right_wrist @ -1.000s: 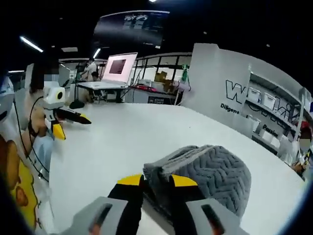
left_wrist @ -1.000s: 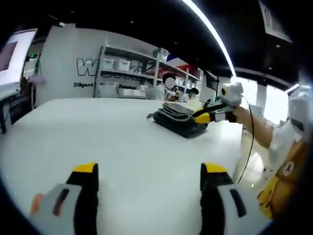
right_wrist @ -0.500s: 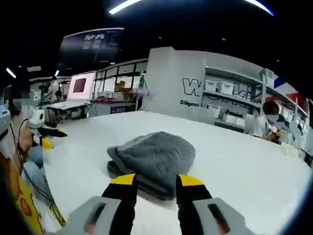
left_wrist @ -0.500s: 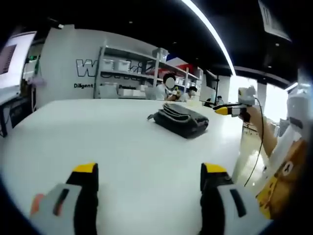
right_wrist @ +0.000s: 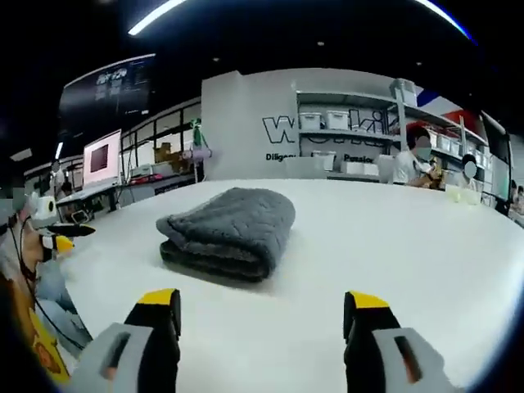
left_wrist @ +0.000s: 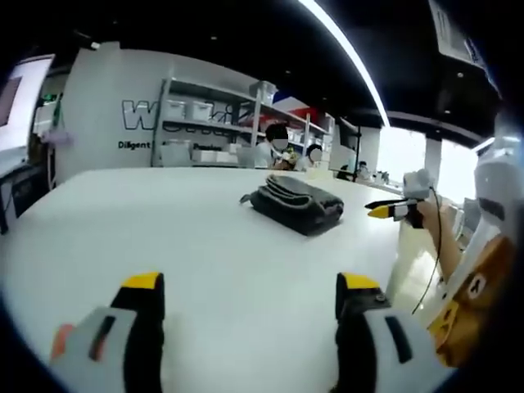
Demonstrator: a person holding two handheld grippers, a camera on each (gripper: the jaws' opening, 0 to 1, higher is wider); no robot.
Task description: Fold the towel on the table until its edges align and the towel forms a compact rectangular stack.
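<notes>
Pulled back since a second ago, your right gripper is released, as is your left gripper. Grey quilted towel lies folded mid-table; folding looks complete. Next: check edges.

A white table carries a folded grey towel, lying ahead and left of the right claw, well apart from it. From the left claw, it lies far ahead.
</notes>
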